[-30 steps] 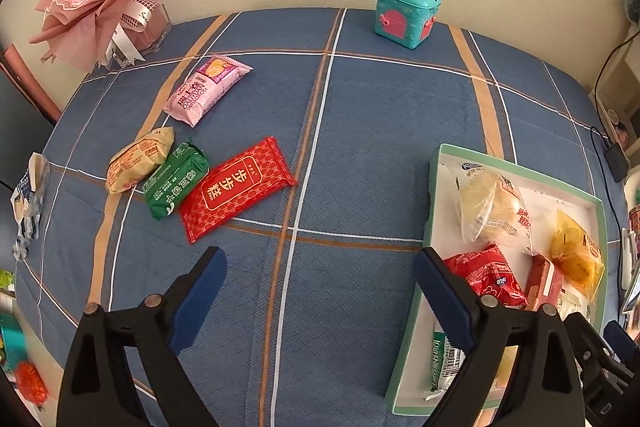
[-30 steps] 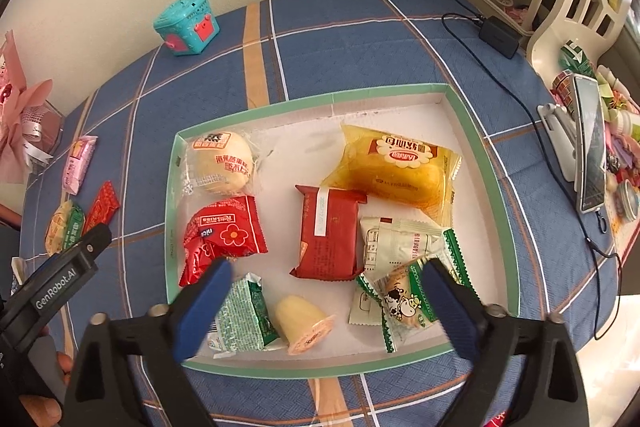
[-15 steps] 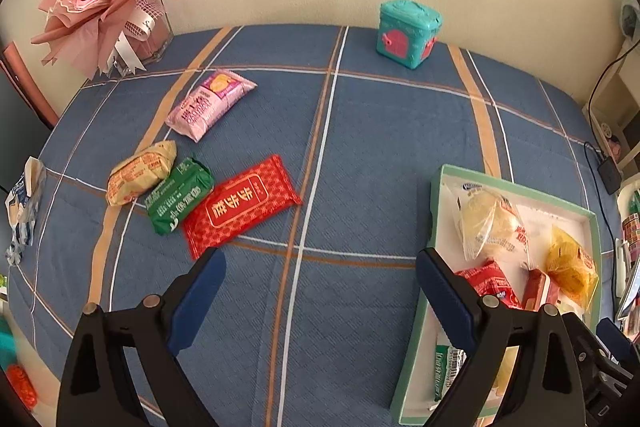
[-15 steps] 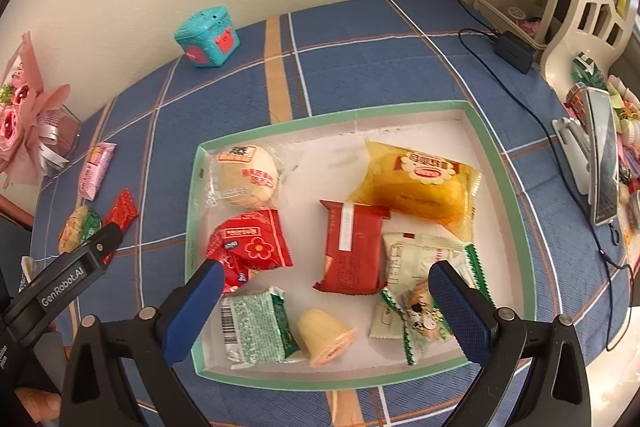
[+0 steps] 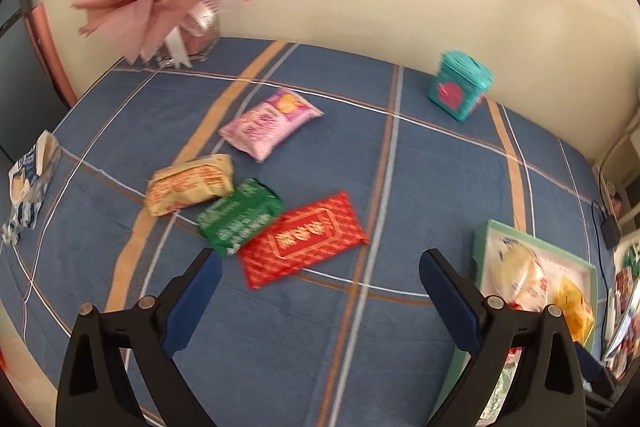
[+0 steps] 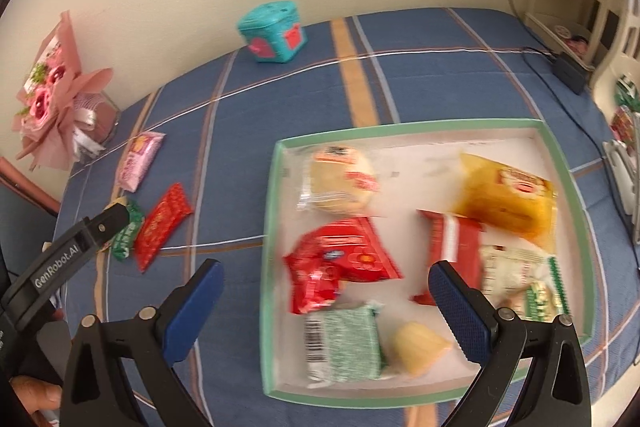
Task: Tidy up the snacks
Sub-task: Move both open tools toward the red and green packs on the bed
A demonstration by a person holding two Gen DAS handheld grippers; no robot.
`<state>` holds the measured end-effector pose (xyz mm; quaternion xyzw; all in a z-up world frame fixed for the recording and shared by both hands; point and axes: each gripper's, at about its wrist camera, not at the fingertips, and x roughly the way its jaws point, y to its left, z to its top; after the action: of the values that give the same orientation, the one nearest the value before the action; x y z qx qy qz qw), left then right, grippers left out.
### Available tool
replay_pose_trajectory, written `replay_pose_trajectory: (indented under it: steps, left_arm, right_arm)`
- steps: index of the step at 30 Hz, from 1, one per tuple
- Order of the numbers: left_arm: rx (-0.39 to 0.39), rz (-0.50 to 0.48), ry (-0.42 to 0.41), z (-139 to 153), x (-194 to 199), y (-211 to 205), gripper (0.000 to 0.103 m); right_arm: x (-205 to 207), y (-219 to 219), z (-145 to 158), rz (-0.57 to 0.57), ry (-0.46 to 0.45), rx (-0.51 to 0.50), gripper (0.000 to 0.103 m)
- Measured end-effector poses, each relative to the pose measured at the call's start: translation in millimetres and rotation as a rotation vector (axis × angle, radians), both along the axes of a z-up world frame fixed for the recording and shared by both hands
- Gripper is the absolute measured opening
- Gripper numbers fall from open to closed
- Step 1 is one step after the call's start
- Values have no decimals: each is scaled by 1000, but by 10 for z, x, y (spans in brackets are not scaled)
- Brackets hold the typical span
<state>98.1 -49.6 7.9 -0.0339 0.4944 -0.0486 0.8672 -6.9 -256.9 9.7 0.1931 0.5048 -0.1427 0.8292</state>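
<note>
Both cameras are swinging leftward since the earlier frames: the left gripper, jaws wide and empty, is now closing on the red packet at frame centre. Right gripper is hanging spread, holding nothing, over the tray, which is holding about eight wrapped snacks.

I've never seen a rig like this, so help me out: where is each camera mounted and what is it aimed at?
Left wrist: on the left gripper, facing loose packets such as the flat red foil packet on the blue plaid cloth; its open blue-padded fingers show.
Right wrist: on the right gripper, above the green-rimmed white tray; open fingers, left gripper, a fingertip show.
Shared: teal box, tray, red packet.
</note>
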Motion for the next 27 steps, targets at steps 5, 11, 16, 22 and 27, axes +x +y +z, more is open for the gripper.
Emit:
replay_pose_trajectory:
  steps: [5, 11, 16, 22, 27]
  left_arm:
    - [-13, 57, -5, -5, 97, 352, 99]
    - [-11, 94, 0, -14, 225, 729, 99]
    - [-20, 100, 29, -88, 329, 893, 99]
    - [-86, 124, 81, -273, 487, 1023, 99]
    - [-78, 139, 119, -432, 618, 1042, 99]
  right_arm:
    - [183, 326, -93, 75, 2, 23, 103]
    - [374, 680, -180, 151, 1, 55, 103]
    - [527, 863, -250, 183, 12, 60, 103]
    - [787, 1005, -377, 198, 40, 65, 103]
    - [1063, 1109, -542, 191, 83, 57, 103]
